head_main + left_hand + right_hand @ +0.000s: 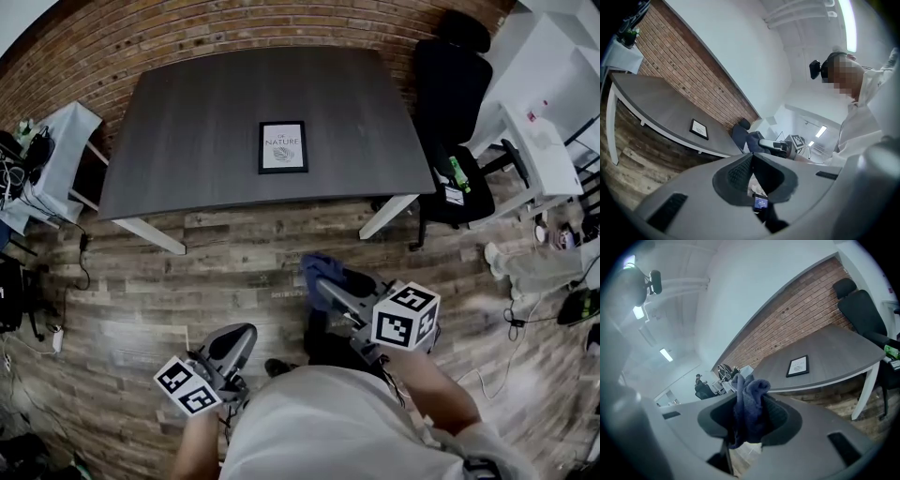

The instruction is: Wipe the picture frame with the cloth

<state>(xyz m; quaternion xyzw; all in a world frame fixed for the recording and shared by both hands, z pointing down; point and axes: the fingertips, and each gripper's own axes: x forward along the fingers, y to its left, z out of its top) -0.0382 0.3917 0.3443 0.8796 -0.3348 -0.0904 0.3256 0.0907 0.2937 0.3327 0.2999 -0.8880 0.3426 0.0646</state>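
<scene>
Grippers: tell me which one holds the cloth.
The right gripper: its jaws clamp the blue cloth. The left gripper is shut with nothing between its jaws.

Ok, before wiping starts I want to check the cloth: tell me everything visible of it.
The cloth is dark blue, soft and fleecy-looking, bunched into folds. The right tongs are shut on its middle; its crumpled top sticks out past their tips and a tail hangs below. It is held in the air above the wood-look floor, short of the table.
</scene>
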